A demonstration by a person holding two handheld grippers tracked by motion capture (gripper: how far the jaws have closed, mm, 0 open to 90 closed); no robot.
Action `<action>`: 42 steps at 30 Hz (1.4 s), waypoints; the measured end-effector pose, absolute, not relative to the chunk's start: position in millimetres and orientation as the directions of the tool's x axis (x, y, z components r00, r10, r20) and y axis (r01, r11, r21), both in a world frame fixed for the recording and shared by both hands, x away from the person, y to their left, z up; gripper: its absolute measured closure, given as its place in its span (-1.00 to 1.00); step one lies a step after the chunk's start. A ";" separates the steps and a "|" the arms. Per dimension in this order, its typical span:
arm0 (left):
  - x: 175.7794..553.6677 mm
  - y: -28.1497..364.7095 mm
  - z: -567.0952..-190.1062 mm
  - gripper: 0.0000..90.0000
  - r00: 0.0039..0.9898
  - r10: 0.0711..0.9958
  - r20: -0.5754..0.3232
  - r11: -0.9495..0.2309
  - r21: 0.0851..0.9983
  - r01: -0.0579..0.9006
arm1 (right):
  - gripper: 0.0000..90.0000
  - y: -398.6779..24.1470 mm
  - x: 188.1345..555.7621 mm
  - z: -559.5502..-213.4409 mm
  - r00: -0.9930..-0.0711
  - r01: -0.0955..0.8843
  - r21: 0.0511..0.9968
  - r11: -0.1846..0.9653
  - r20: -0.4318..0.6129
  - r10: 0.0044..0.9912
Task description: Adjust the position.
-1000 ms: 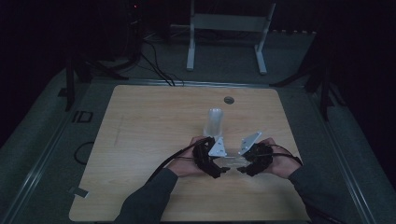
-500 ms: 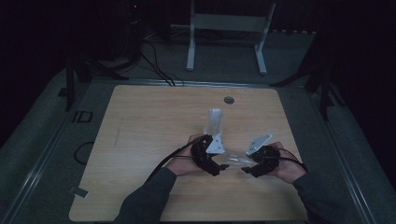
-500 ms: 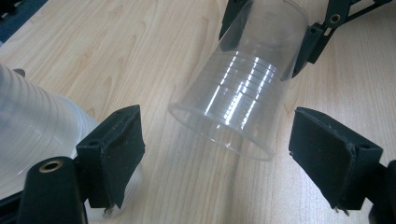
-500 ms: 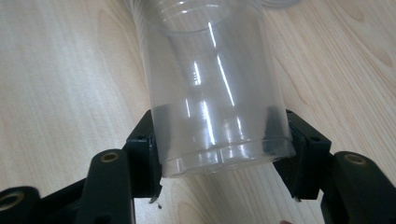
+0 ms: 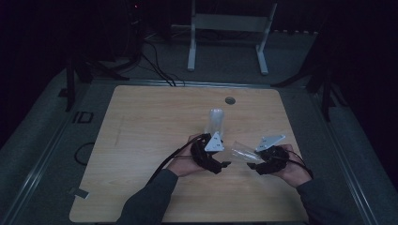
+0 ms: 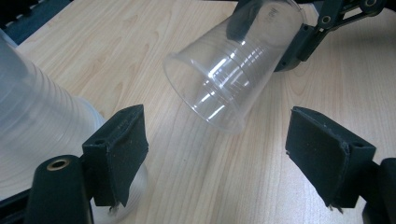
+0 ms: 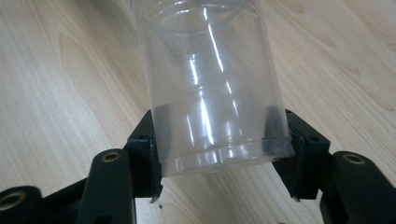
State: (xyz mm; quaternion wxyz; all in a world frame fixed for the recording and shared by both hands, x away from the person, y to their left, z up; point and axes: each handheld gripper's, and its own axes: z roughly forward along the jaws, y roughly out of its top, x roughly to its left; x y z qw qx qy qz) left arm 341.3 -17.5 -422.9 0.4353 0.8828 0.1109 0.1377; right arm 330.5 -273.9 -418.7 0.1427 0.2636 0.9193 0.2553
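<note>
Clear cup (image 7: 212, 84) pinched at its base between the right gripper's (image 7: 219, 140) jaws, tilted, mouth toward the left gripper (image 6: 217, 149), apparently just pulled off the cup stack (image 5: 216, 123). Left jaws spread, just been narrowing slightly, nothing between them; stack stands beside one jaw on the bench (image 5: 141, 122), likely steadied there.

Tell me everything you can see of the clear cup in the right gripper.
The single clear plastic cup is thin, ribbed and empty. The right gripper clamps it near its base, one of the fingers on each side. It is tilted, its open mouth toward the left gripper, off the wooden table, apart from the cup stack.
</note>
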 end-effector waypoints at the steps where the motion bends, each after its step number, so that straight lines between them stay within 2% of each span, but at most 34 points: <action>1: 341.5 -17.3 -422.9 -0.55 0.935 0.321 0.148 -0.595 0.800 0.077 | -0.08 -274.8 330.2 -418.6 -0.815 0.416 0.552 0.723 -0.127 0.565; 24: 343.7 -20.4 -420.5 -0.54 0.926 0.358 0.117 -0.562 0.819 0.114 | -0.07 -284.7 319.8 -424.5 -0.691 0.458 0.725 0.515 -0.074 0.719; 35: 344.8 -19.9 -416.6 -0.53 0.917 0.388 0.093 -0.525 0.840 0.137 | -0.07 -283.2 310.3 -425.5 -0.633 0.423 0.802 0.422 -0.072 0.771; 42: 344.8 -20.5 -416.5 -0.52 0.910 0.401 0.110 -0.528 0.839 0.131 | -0.07 -277.6 307.2 -427.6 -0.608 0.413 0.813 0.411 -0.090 0.789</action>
